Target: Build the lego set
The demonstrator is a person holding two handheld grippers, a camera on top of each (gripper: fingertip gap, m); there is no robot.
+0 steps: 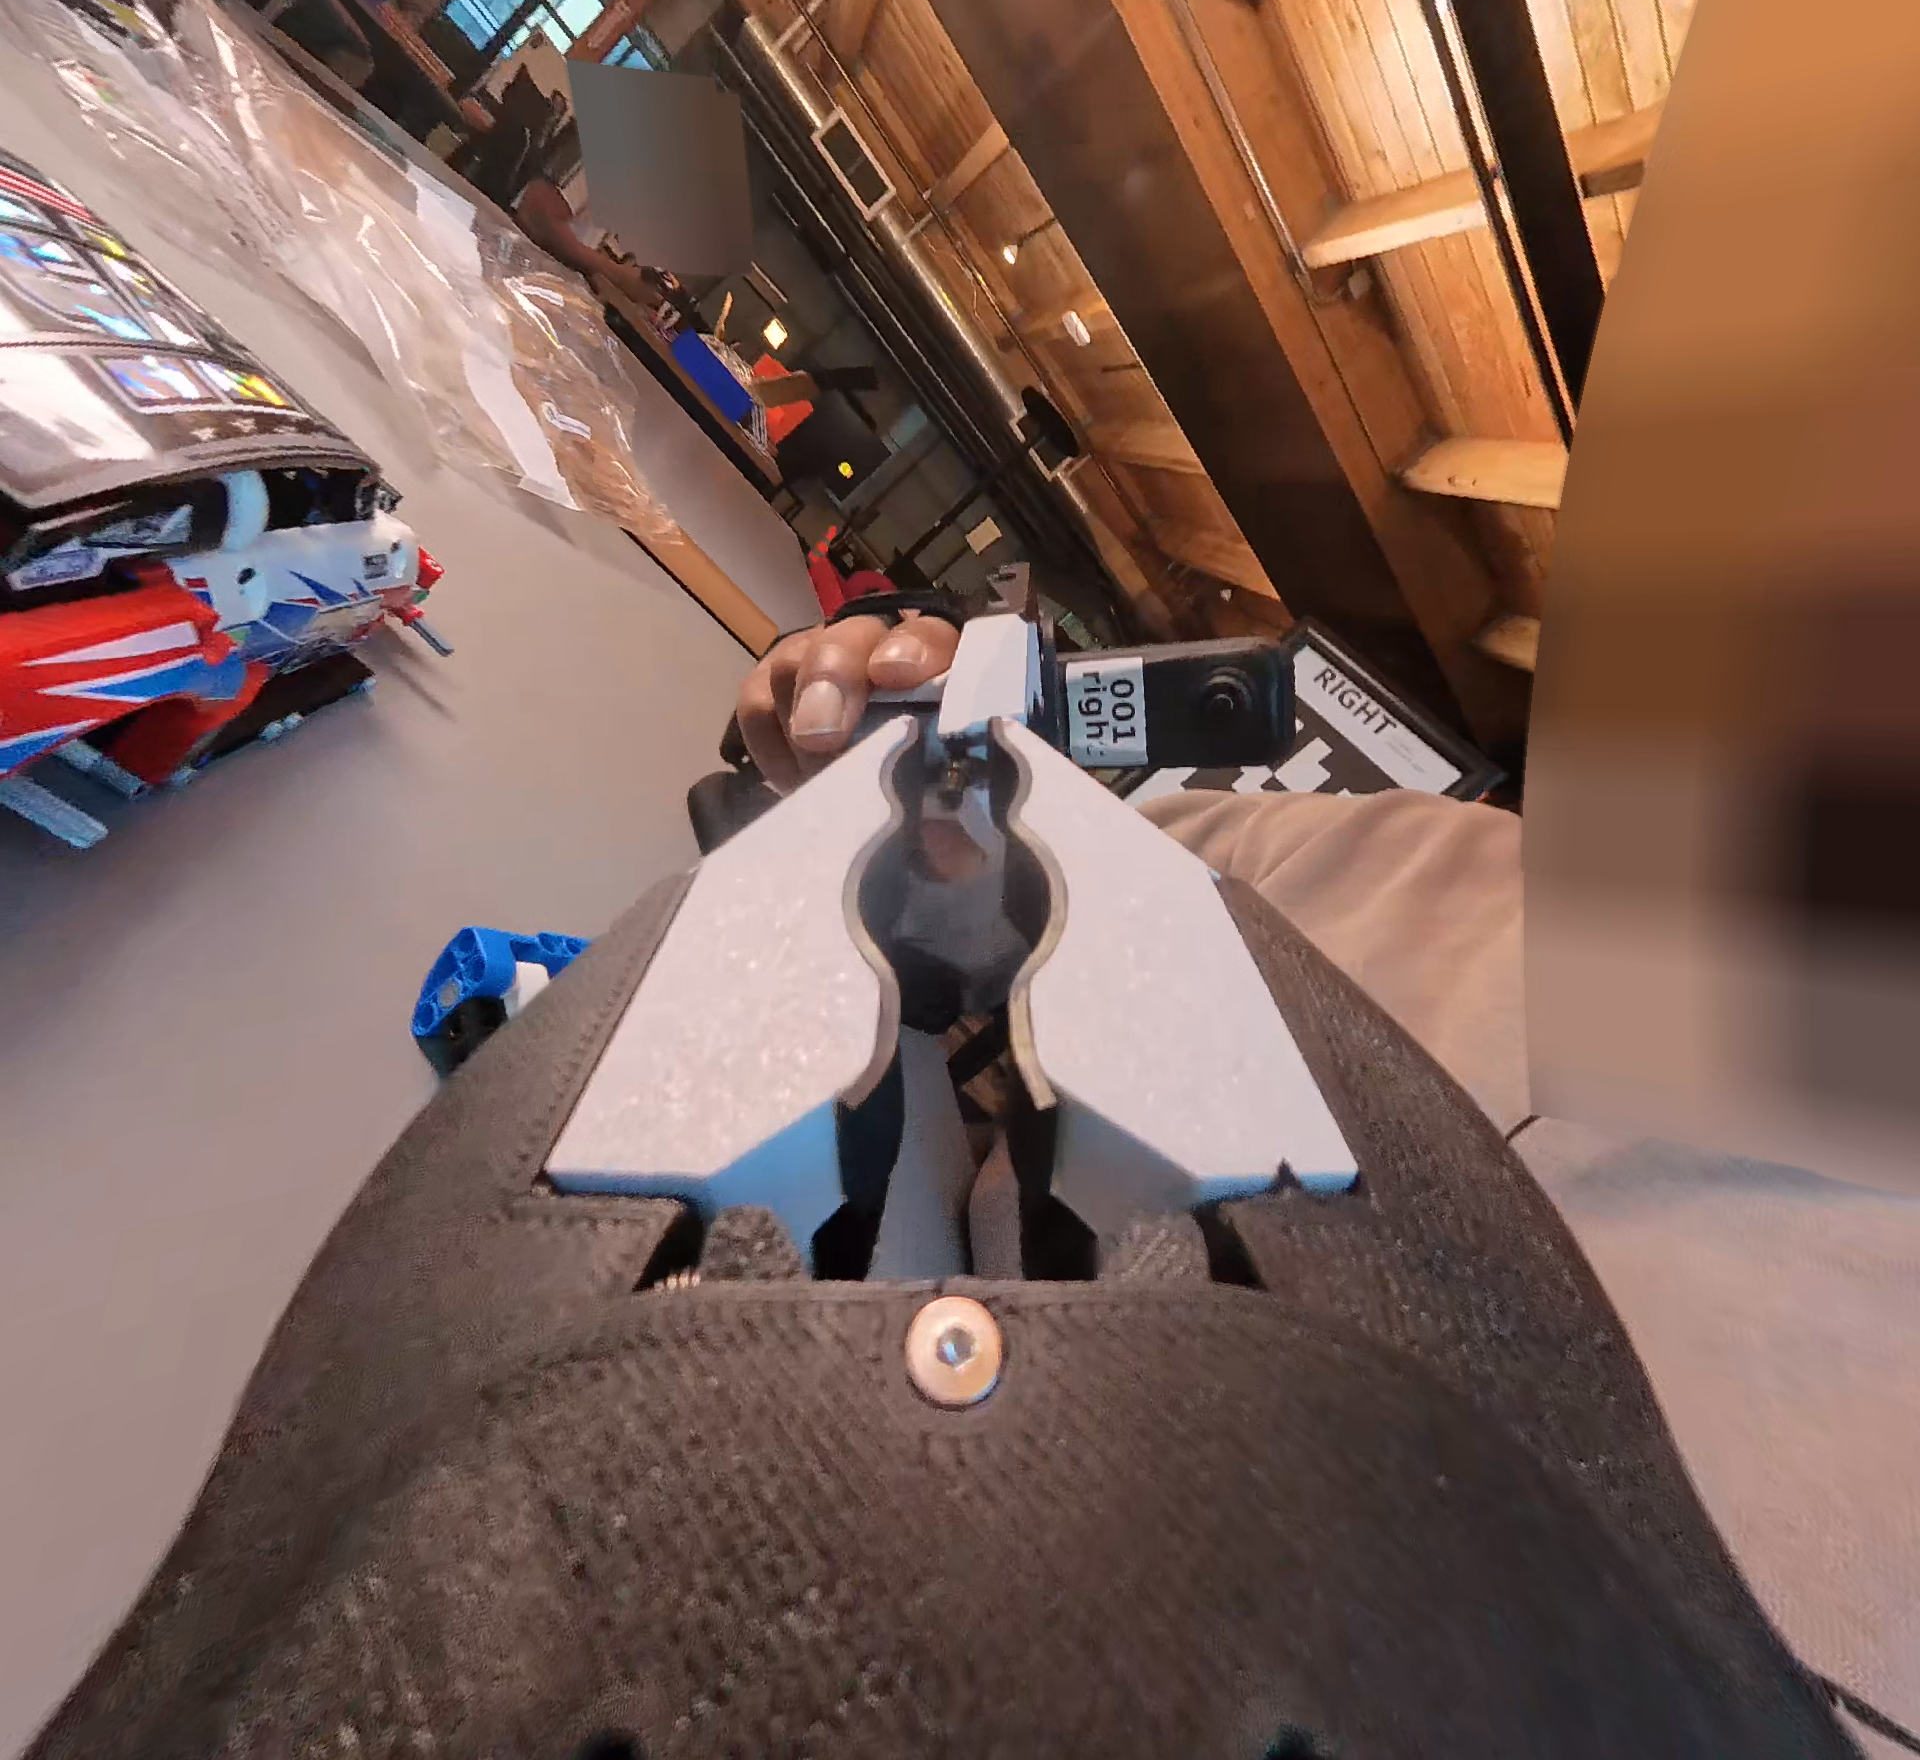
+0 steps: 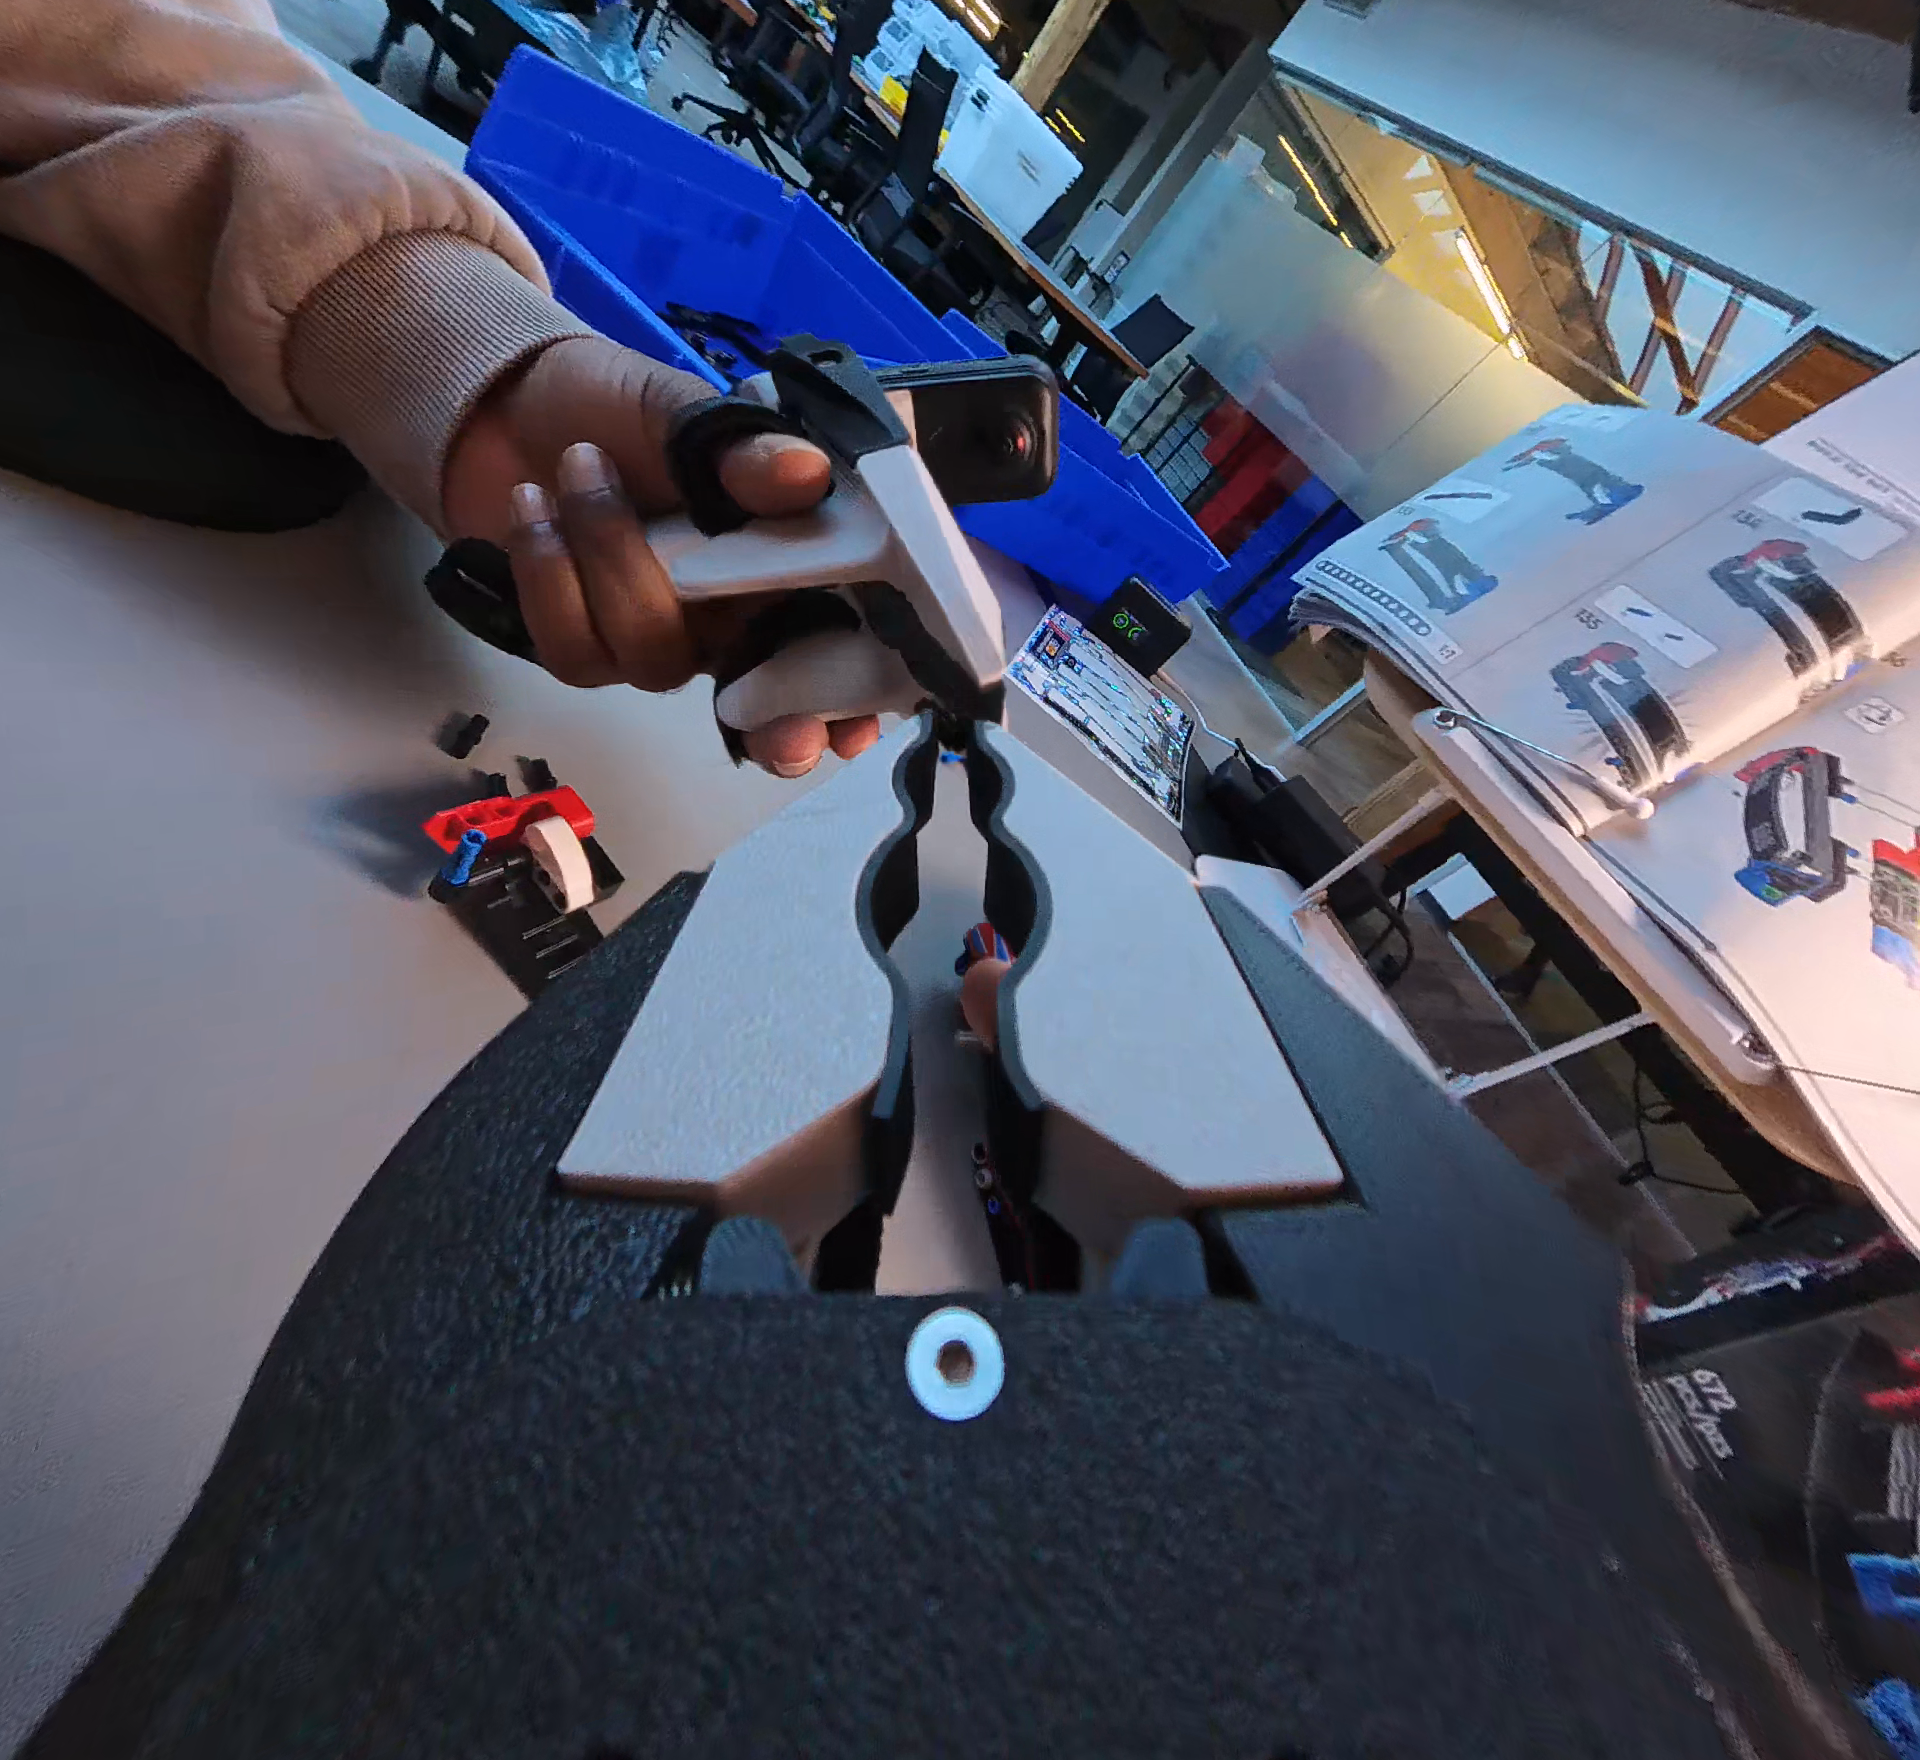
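My left gripper is nearly shut on a small black Lego piece held at its tips, above the grey table. My right gripper is nearly shut on a small black piece with a blue spot. The two grippers meet tip to tip: the right gripper shows in the left wrist view and the left gripper in the right wrist view, each held by a hand. I cannot tell whether it is one piece or two. A red, black and white sub-assembly lies on the table.
A red, white and blue Lego car stands at the left, with clear plastic bags behind it. A blue piece lies beside my left gripper. Blue bins, a sticker sheet and an open instruction booklet are on the right. Less than 4 cm separates the two grippers' tips.
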